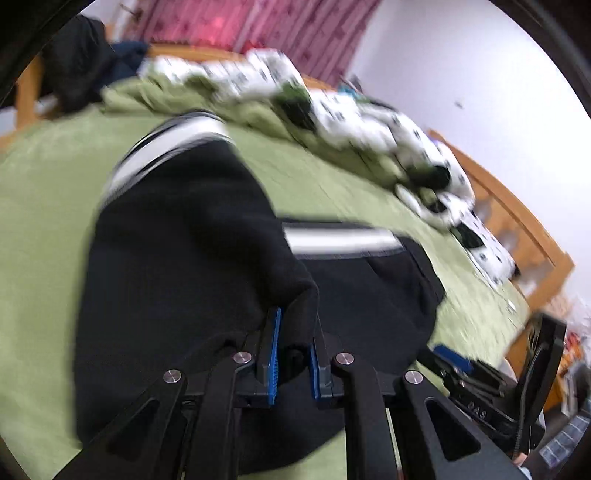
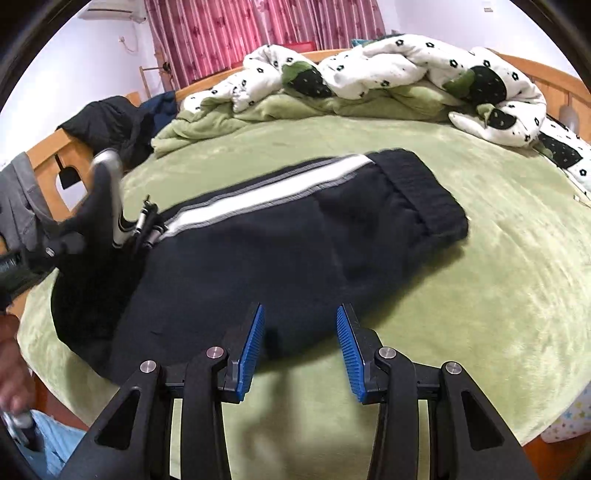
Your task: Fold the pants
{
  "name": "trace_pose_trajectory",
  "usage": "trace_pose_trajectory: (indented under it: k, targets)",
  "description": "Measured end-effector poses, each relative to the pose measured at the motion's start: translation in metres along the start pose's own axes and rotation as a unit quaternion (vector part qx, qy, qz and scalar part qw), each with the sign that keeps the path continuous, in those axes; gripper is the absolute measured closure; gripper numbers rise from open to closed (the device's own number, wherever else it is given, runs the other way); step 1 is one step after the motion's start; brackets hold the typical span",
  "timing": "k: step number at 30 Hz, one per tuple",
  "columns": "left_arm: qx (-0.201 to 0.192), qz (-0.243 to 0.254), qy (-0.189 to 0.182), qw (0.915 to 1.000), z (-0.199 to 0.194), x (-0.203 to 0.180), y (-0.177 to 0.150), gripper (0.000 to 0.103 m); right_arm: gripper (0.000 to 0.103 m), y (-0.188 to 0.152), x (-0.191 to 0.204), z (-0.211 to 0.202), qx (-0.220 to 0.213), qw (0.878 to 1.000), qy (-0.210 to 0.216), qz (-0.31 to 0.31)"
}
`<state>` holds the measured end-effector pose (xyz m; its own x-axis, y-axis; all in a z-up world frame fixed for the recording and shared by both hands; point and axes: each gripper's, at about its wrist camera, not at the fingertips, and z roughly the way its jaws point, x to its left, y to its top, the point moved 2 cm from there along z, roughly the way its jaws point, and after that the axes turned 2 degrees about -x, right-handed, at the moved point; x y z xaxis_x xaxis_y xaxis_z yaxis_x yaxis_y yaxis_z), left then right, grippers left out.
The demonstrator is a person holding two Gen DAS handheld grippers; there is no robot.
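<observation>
Black pants [image 2: 277, 251] with a white and grey side stripe lie across the green blanket; their ribbed waistband [image 2: 424, 192] points right. In the left wrist view my left gripper [image 1: 295, 326] is shut on a bunched fold of the black pants [image 1: 184, 240] and holds that end raised over the rest of the garment. My right gripper [image 2: 301, 308] is open just above the near edge of the pants, with nothing between its blue pads. The left gripper [image 2: 136, 232] shows blurred at the left of the right wrist view. The right gripper [image 1: 454, 360] appears at the lower right of the left wrist view.
A green blanket [image 2: 480, 295] covers the bed. A rumpled white quilt with black flowers [image 2: 369, 66] is heaped along the far side. Dark clothes [image 2: 110, 114] hang over the wooden bed frame [image 2: 44, 155] at the left. A pink curtain [image 2: 258, 29] hangs behind.
</observation>
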<state>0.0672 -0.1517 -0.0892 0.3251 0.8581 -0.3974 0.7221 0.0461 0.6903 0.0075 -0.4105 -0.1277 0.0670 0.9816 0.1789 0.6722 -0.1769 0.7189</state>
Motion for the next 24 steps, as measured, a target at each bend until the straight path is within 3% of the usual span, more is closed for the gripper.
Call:
trace_pose_trajectory:
  k: [3, 5, 8, 9, 10, 12, 15, 18, 20, 21, 23, 24]
  targets:
    - [0.044, -0.01, -0.025, 0.9987, 0.022, 0.0, -0.018, 0.09, 0.061, -0.003, -0.005, 0.003, 0.005, 1.0, 0.003, 0.004]
    - [0.038, 0.004, -0.027, 0.9989, 0.015, 0.002, -0.021, 0.089, 0.061, -0.002, -0.003, 0.006, 0.009, 1.0, 0.012, 0.01]
    - [0.014, 0.02, -0.073, 0.997, -0.016, 0.005, -0.015, 0.068, 0.061, 0.003, 0.011, 0.01, 0.01, 0.999, 0.041, 0.018]
    - [0.003, 0.022, -0.076, 0.9968, -0.027, 0.007, -0.013, 0.054, 0.058, 0.004, 0.015, 0.011, 0.009, 0.998, 0.05, 0.02]
    - [-0.014, 0.025, -0.066, 0.9974, -0.04, 0.012, -0.011, 0.04, 0.055, 0.007, 0.024, 0.014, 0.008, 0.997, 0.067, 0.024]
    - [-0.048, 0.027, -0.042, 0.9976, -0.068, 0.031, -0.01, 0.037, 0.053, 0.01, 0.038, 0.019, 0.009, 0.995, 0.093, 0.035]
    - [-0.051, 0.034, 0.012, 0.9981, -0.093, 0.065, -0.015, 0.037, 0.048, 0.018, 0.062, 0.032, 0.016, 0.988, 0.142, 0.058]
    - [-0.014, 0.045, 0.087, 0.9951, -0.1, 0.1, -0.033, 0.037, 0.045, 0.02, 0.084, 0.056, 0.035, 0.982, 0.165, 0.082]
    - [0.028, 0.06, 0.096, 0.9932, -0.097, 0.114, -0.048, 0.037, 0.045, 0.02, 0.094, 0.078, 0.06, 0.976, 0.178, 0.106]
    - [0.032, 0.059, 0.098, 0.9929, -0.096, 0.118, -0.054, 0.037, 0.048, 0.018, 0.097, 0.086, 0.069, 0.974, 0.181, 0.12]
    - [0.034, 0.048, 0.09, 0.9943, -0.093, 0.121, -0.064, 0.037, 0.079, 0.02, 0.105, 0.095, 0.076, 0.966, 0.21, 0.131]
    - [0.037, 0.041, 0.084, 0.995, -0.088, 0.121, -0.066, 0.037, 0.084, 0.023, 0.109, 0.093, 0.074, 0.967, 0.211, 0.124]
